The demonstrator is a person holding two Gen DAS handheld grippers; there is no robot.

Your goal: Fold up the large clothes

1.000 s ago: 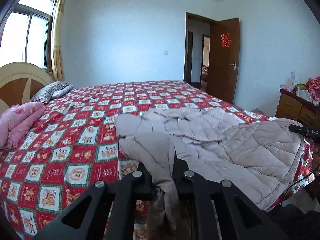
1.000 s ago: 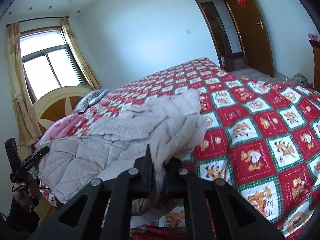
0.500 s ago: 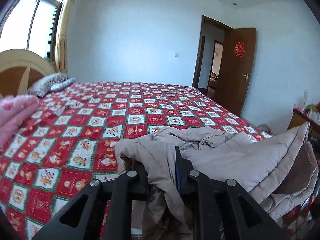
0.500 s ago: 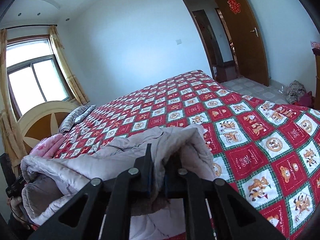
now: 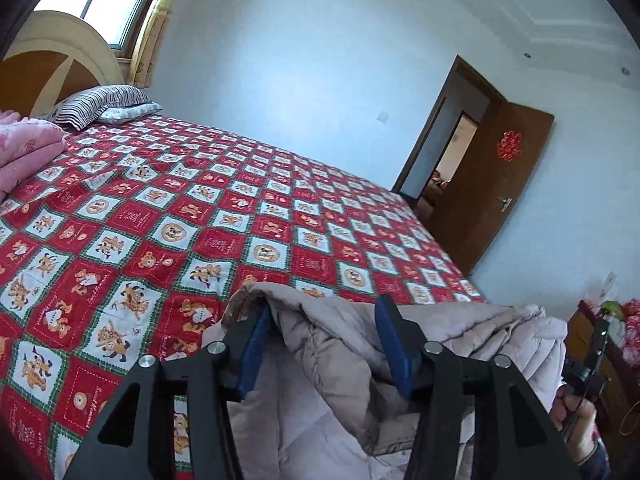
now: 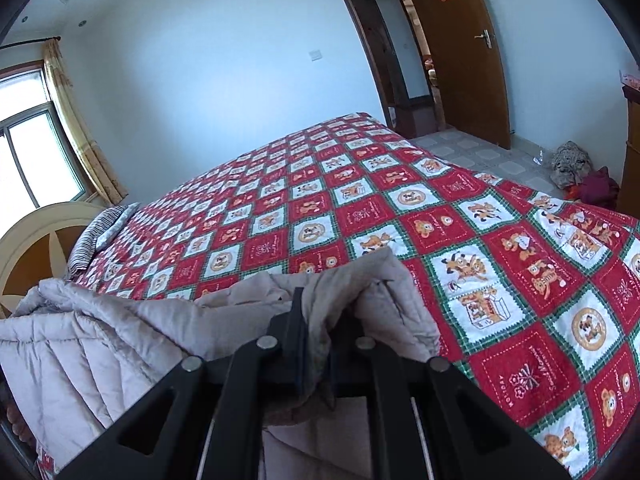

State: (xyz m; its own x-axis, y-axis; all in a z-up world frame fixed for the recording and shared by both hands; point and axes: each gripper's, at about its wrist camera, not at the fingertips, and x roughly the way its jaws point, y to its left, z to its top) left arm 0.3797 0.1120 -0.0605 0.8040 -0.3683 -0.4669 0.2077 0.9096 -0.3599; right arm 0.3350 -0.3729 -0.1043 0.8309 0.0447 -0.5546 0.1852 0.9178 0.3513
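Note:
A large beige quilted padded coat (image 5: 332,360) lies bunched at the near edge of the bed, also in the right wrist view (image 6: 120,332). My left gripper (image 5: 326,320) is open, its blue pads apart with a fold of the coat lying loose between them. My right gripper (image 6: 316,320) is shut on an edge of the coat and holds it just above the bed. The right gripper and the hand on it show at the right edge of the left wrist view (image 5: 588,376).
The bed has a red and white cartoon-patch cover (image 5: 200,216) (image 6: 400,208). A pink folded quilt (image 5: 24,148) and striped pillows (image 5: 96,104) lie by the headboard. A brown door (image 5: 500,184) stands open. Clothes lie on the floor (image 6: 580,176). A wooden dresser (image 5: 600,344) stands to the right.
Both grippers pulled the coat back toward the near edge of the bed, bunching it. My left gripper opened and let go of the coat. My right gripper stayed shut on it.

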